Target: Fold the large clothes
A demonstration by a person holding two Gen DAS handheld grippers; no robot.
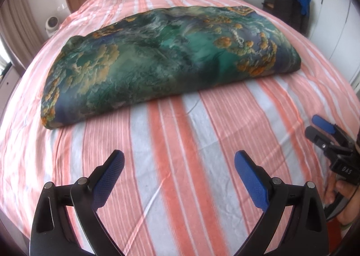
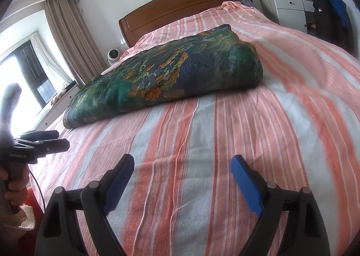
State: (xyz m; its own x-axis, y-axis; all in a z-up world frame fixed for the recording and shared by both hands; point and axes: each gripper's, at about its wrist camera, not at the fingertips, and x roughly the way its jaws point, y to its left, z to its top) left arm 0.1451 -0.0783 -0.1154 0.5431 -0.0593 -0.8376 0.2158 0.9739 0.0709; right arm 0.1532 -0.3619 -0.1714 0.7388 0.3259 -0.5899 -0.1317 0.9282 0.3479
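A large green and blue cloth with orange patches lies folded into a thick long bundle across the middle of the striped bed. It also shows in the right wrist view. My left gripper is open and empty, held over the bed's near part, short of the bundle. My right gripper is open and empty too, also short of the bundle. Each gripper shows at the edge of the other's view: the right gripper at the right, the left gripper at the left.
A wooden headboard stands at the far end. A white drawer unit and a dark chair with a blue garment stand at the right. A window with curtains and a small white fan are on the left.
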